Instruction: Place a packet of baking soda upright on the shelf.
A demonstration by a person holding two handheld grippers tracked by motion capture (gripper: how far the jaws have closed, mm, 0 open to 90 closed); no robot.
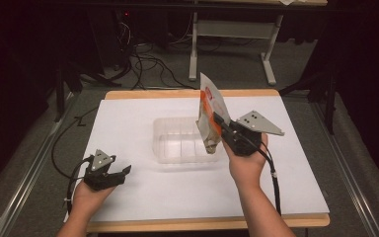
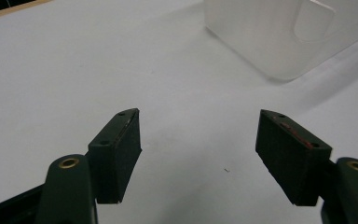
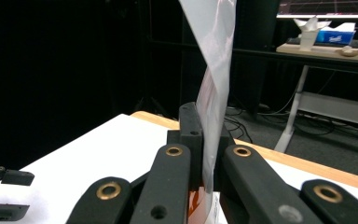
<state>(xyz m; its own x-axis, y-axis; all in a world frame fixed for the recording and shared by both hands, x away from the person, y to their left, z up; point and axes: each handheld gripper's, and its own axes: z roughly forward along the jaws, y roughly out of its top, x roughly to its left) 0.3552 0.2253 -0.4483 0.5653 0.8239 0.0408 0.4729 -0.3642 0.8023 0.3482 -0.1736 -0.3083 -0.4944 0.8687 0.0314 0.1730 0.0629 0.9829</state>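
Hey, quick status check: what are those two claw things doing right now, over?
Right gripper clamped on the snack pouch, held above the clear tub. Left gripper open, idle over the table. Nothing blocking the tub.

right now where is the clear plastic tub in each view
High view: clear plastic tub at the centre of the white table top, below the orange and white pouch.
Left gripper view: tub at upper right, beyond the open jaws.
Right gripper view: not in it.
Shared landmark: the white table top.
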